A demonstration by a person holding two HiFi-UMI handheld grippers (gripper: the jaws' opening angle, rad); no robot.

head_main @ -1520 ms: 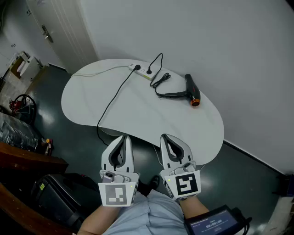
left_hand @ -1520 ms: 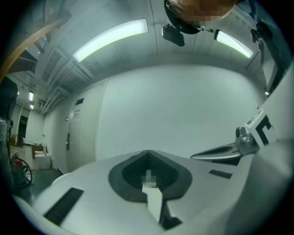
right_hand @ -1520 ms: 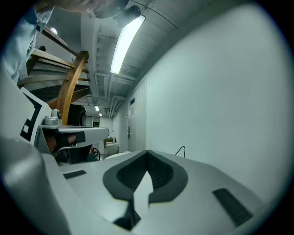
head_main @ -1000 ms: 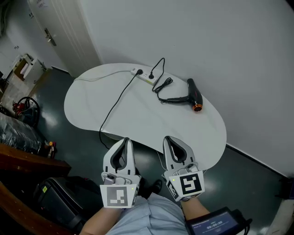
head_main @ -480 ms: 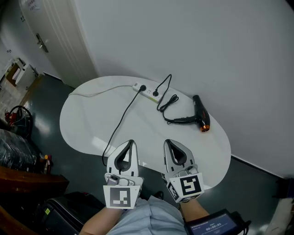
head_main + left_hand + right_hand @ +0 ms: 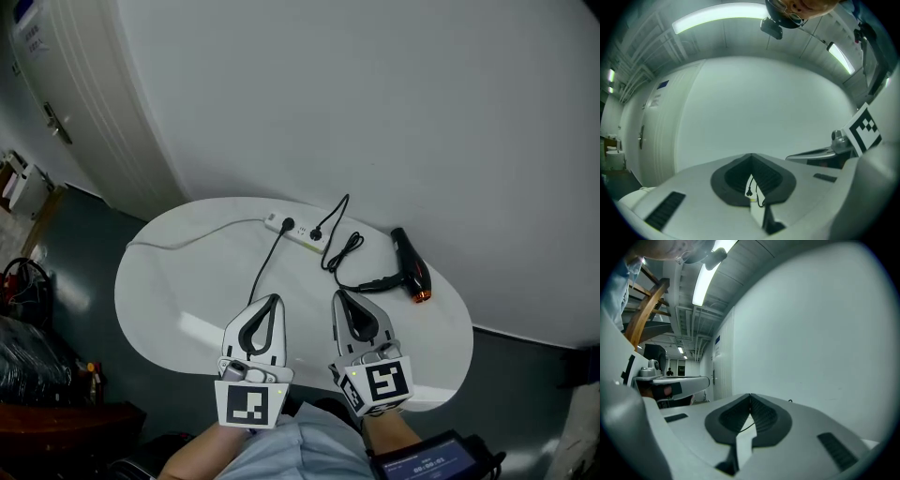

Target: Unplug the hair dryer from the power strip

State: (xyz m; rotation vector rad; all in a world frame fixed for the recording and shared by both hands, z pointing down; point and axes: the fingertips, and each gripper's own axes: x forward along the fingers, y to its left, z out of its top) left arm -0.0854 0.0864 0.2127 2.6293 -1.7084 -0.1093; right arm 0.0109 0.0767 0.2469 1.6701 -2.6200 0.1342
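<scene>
Hovering level above the table's (image 6: 169, 281) near edge, well short of the power strip (image 6: 298, 233), the left gripper (image 6: 273, 299) and right gripper (image 6: 339, 294) both have their jaws pressed together on nothing, probably because there is nothing to grab yet. The hair dryer (image 6: 412, 267) lies right of the strip, and its cord (image 6: 342, 253) loops back to a plug (image 6: 317, 235) seated at the strip's right end. A second plug (image 6: 288, 225) sits just left of it, so the right one needs picking.
</scene>
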